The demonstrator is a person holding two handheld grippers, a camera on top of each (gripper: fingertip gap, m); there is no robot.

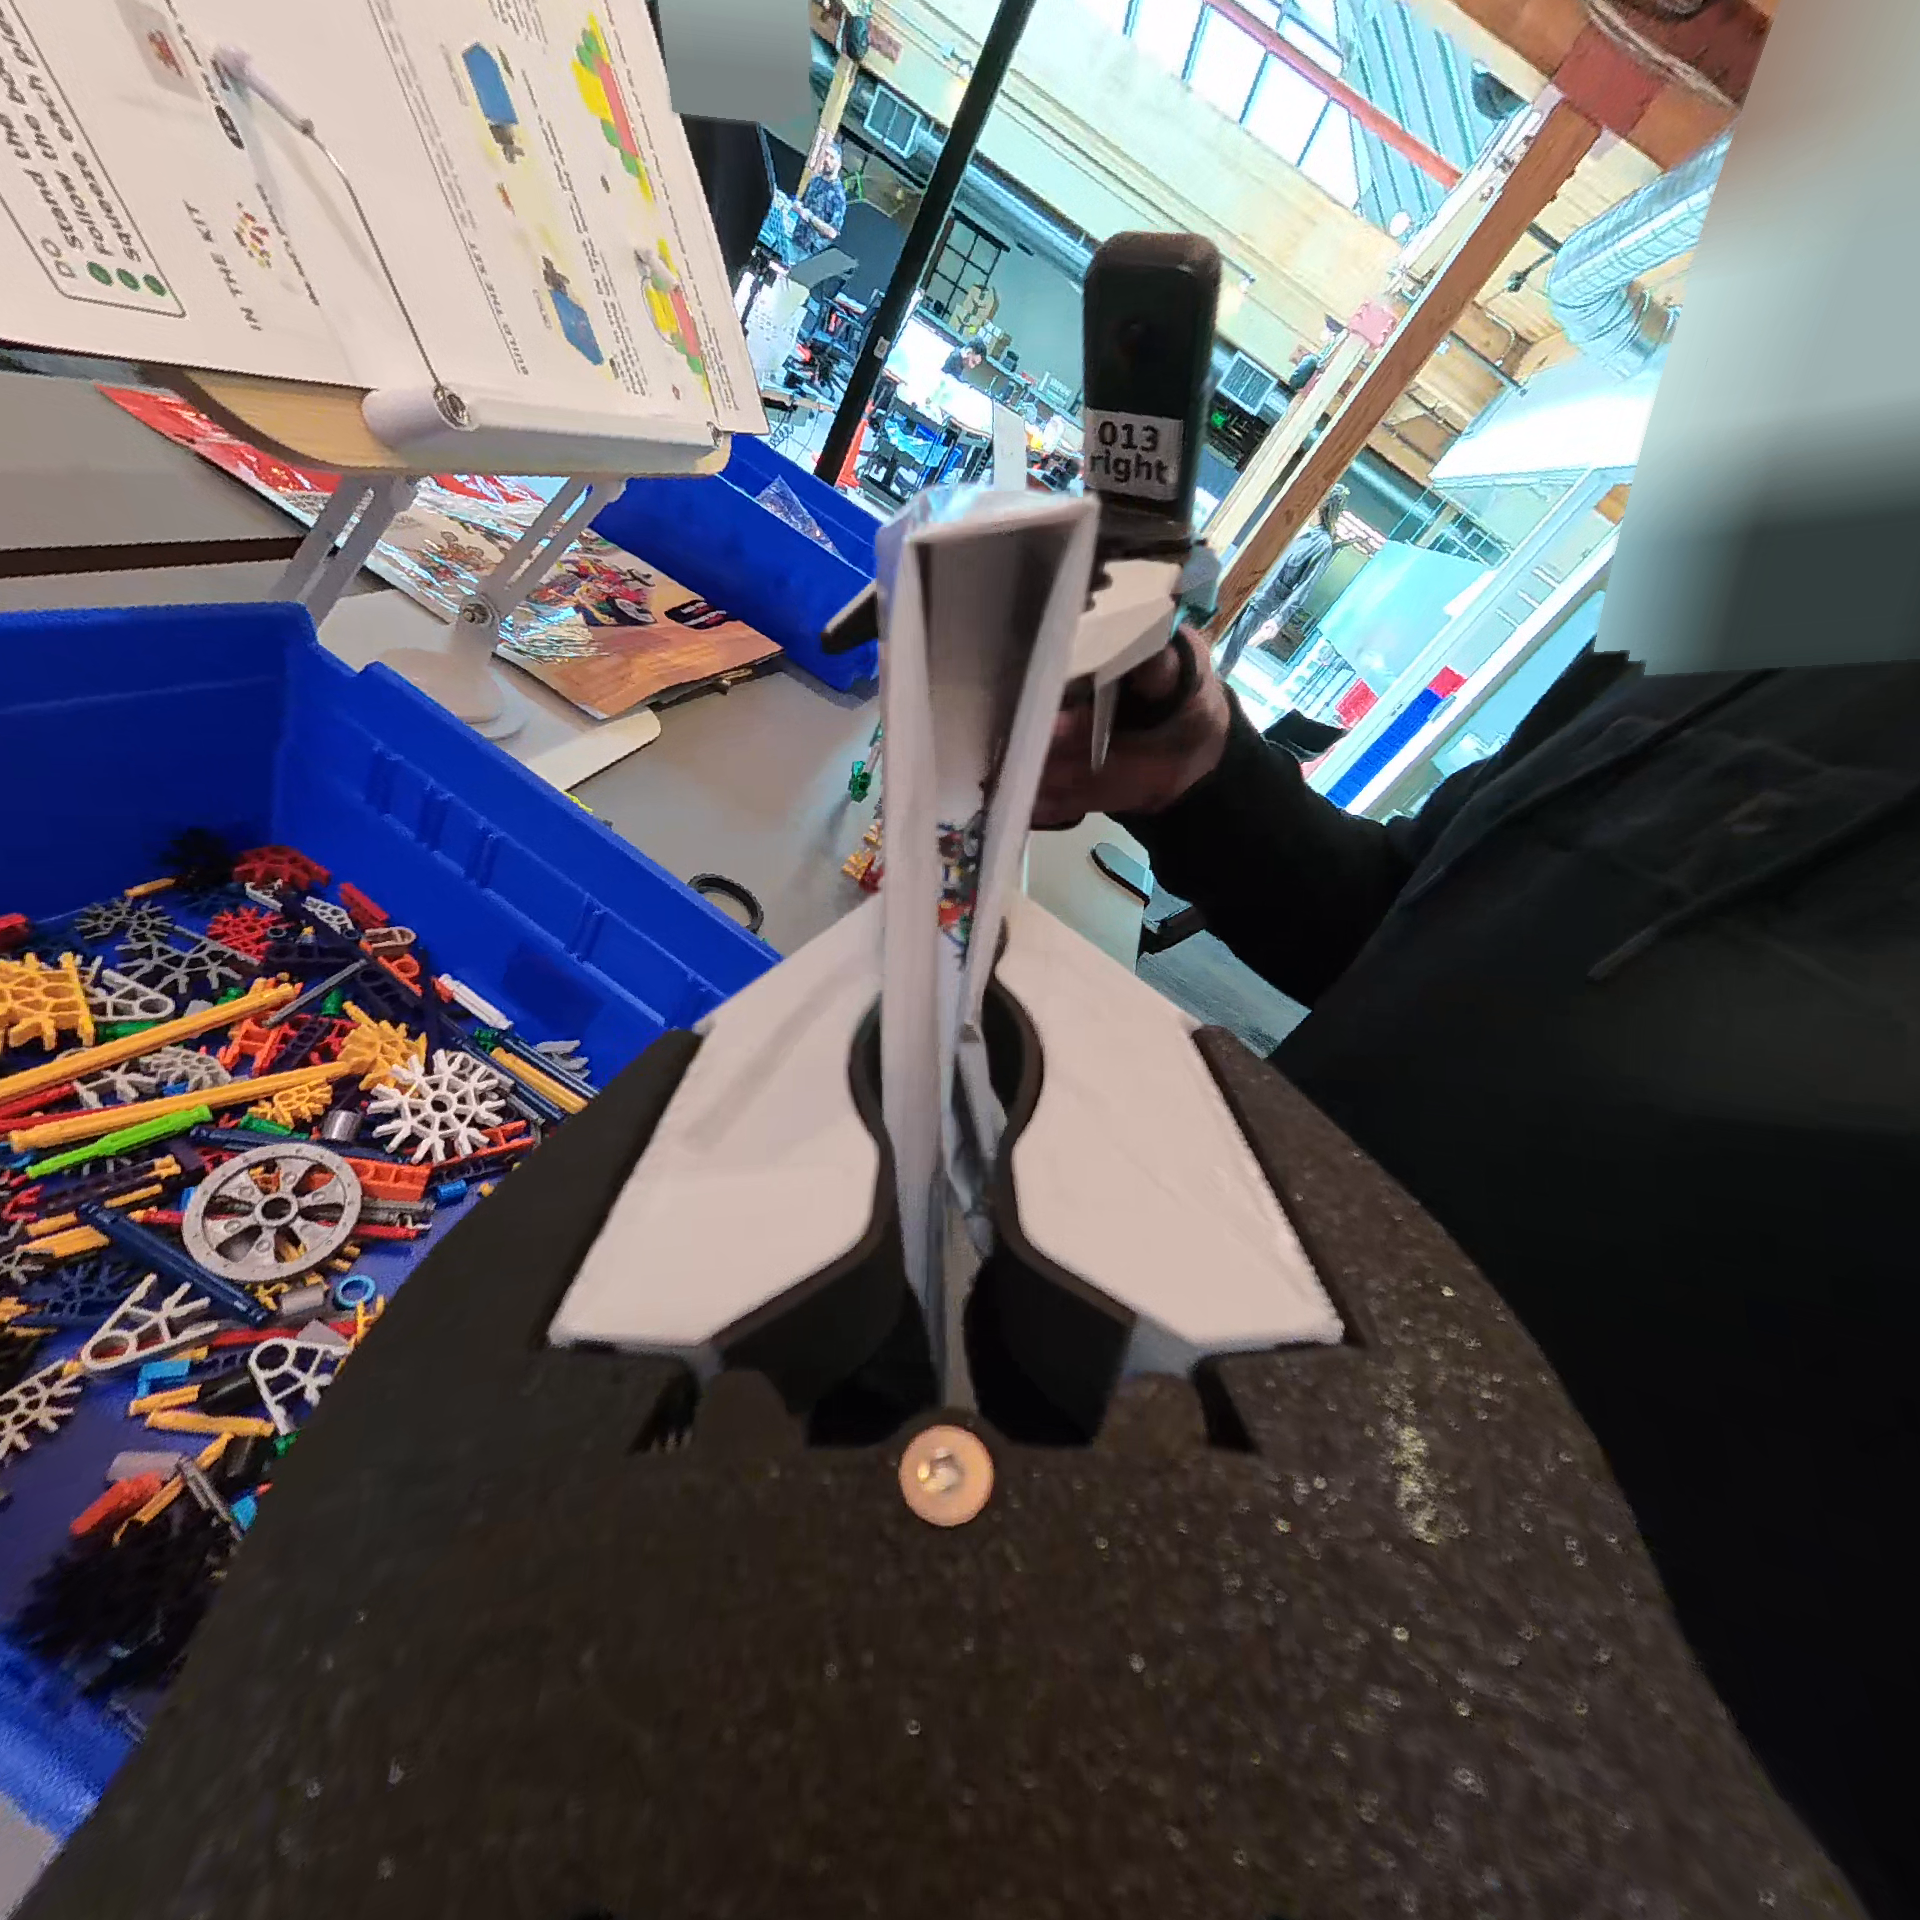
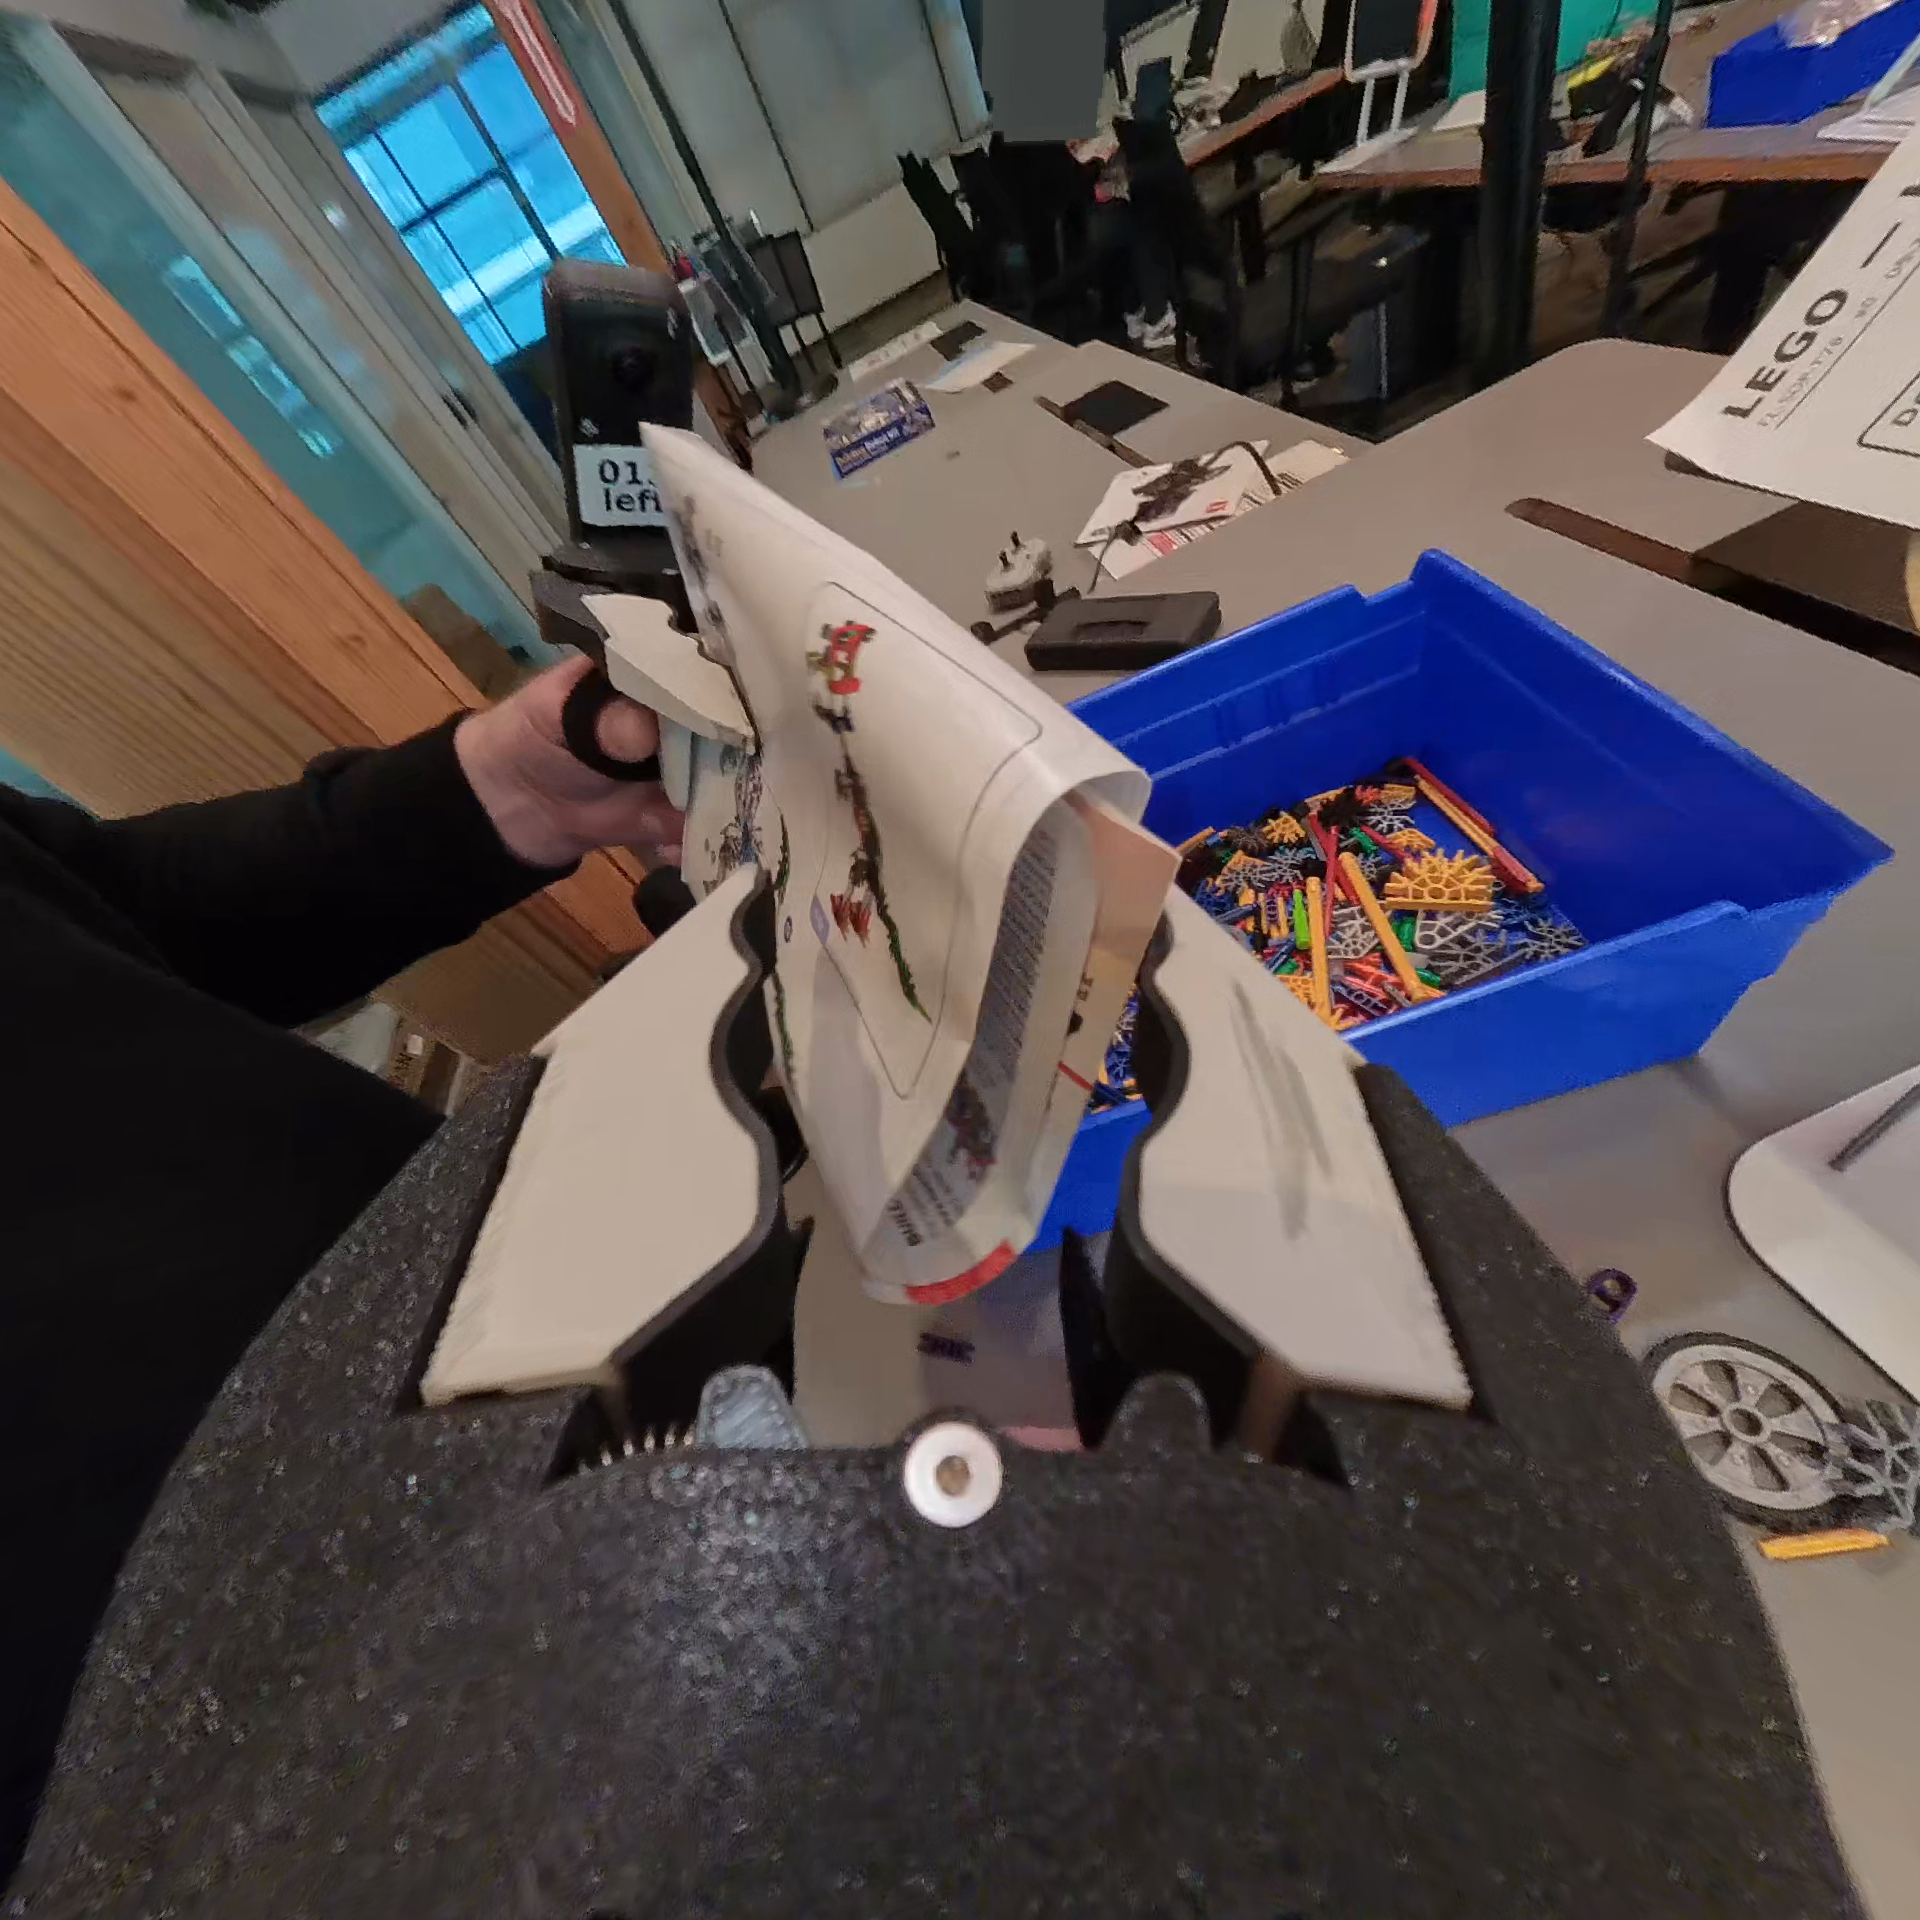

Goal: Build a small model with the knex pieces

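A folded white instruction booklet [image 1: 935,675] with colour pictures is held in the air over the table edge. My left gripper [image 1: 940,935] is shut on its lower edge, and the booklet stands edge-on between the fingers. In the right wrist view the booklet [image 2: 894,790] hangs down between the fingers of my right gripper [image 2: 956,904], which stand wide apart around its loose end. The left gripper [image 2: 665,675] shows farther off, clamped on the booklet's far edge. The right gripper [image 1: 987,644] shows in the left wrist view, open around the booklet's top.
A blue bin [image 1: 416,769] holds several coloured construction rods, connectors and a grey wheel [image 1: 272,1210]; it also shows in the right wrist view [image 2: 1558,997]. A white stand with printed sheets [image 1: 416,208] stands behind it. A loose wheel [image 2: 1745,1423] lies on the grey table. The gap from one gripper's tips to the other's is roughly 10 centimetres.
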